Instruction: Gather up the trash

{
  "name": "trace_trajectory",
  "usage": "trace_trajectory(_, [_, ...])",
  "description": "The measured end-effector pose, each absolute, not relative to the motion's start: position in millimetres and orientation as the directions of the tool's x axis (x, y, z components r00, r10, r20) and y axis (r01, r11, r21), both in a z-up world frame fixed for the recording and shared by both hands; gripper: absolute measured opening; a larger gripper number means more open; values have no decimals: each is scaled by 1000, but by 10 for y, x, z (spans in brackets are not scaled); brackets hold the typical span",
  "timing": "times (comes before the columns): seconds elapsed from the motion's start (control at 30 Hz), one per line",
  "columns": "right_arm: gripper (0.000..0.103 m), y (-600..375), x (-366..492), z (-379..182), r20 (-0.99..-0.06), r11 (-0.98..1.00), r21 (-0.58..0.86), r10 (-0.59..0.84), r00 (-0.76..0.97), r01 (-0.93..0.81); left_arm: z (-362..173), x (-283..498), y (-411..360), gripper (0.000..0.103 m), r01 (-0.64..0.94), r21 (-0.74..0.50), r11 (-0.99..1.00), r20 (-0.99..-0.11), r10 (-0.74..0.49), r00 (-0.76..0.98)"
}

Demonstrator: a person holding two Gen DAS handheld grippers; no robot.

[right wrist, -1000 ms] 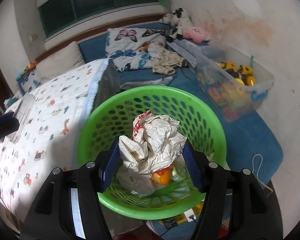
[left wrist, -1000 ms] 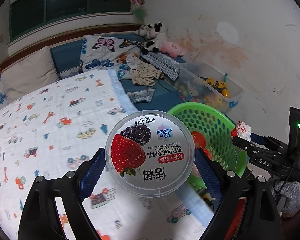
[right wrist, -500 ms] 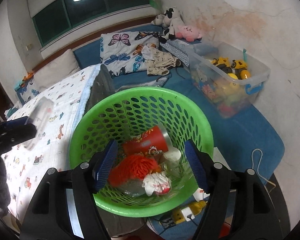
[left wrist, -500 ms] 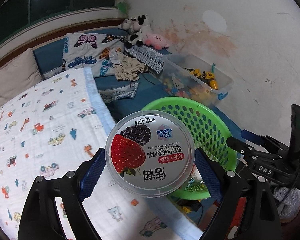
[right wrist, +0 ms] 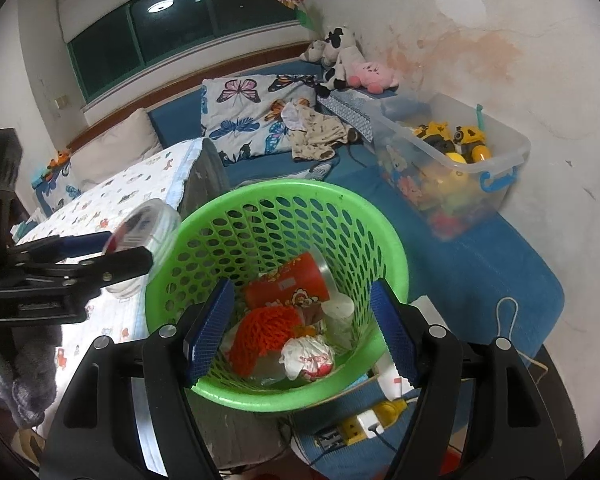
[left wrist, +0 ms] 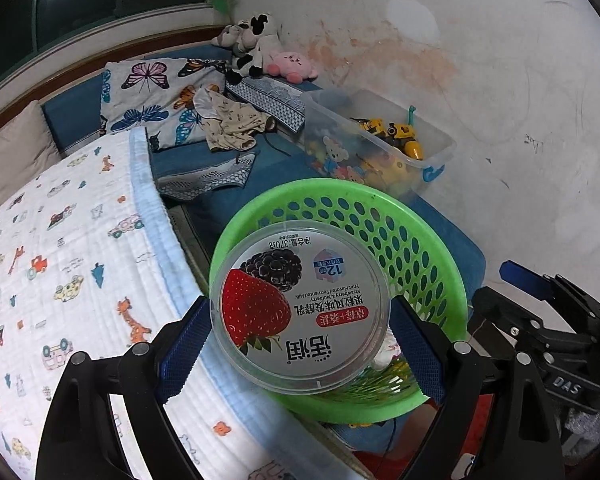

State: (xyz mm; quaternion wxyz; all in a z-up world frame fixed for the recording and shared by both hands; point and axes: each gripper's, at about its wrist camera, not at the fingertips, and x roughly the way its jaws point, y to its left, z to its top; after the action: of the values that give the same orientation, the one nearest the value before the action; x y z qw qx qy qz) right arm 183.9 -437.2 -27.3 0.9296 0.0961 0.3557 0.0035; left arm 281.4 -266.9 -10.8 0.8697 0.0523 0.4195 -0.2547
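My left gripper (left wrist: 300, 332) is shut on a round yogurt tub (left wrist: 300, 308) with a strawberry and mulberry lid, held at the left rim of the green basket (left wrist: 404, 216). In the right wrist view the tub (right wrist: 148, 236) and left gripper (right wrist: 92, 252) show at the basket's left rim. My right gripper (right wrist: 302, 330) is open and empty above the green basket (right wrist: 392, 248). Inside lie a crumpled paper wad (right wrist: 308, 358), an orange net (right wrist: 268, 332) and a red cup (right wrist: 288, 280).
The bed with a patterned white blanket (left wrist: 60, 264) lies to the left. A clear toy box (right wrist: 452, 160) stands behind the basket by the wall. Cushions, clothes and plush toys (right wrist: 340, 64) lie on the blue bench. A power strip (right wrist: 364, 424) lies on the floor.
My right gripper opened and the crumpled paper wad dropped into the basket. My left gripper carried the yogurt tub rightward to the basket's rim.
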Motion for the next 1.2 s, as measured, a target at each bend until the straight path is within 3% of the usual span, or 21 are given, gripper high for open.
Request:
trace_trajectory(0.57, [72, -4430, 1710, -292, -652, 973, 213, 79, 754, 83, -152, 2763, -2766, 91, 521, -148, 841, -755, -436, 489])
trace_trajectory(1.0, [74, -4134, 1556, -179, -626, 976, 214, 107, 773, 38, 68, 2550, -2297, 91, 475, -96, 875, -724, -389, 570])
trace_trajectory(1.2, [80, -3917, 1505, -136, -620, 976, 217, 123, 775, 18, 146, 2431, -1965, 91, 429, -76, 900, -708, -352, 612])
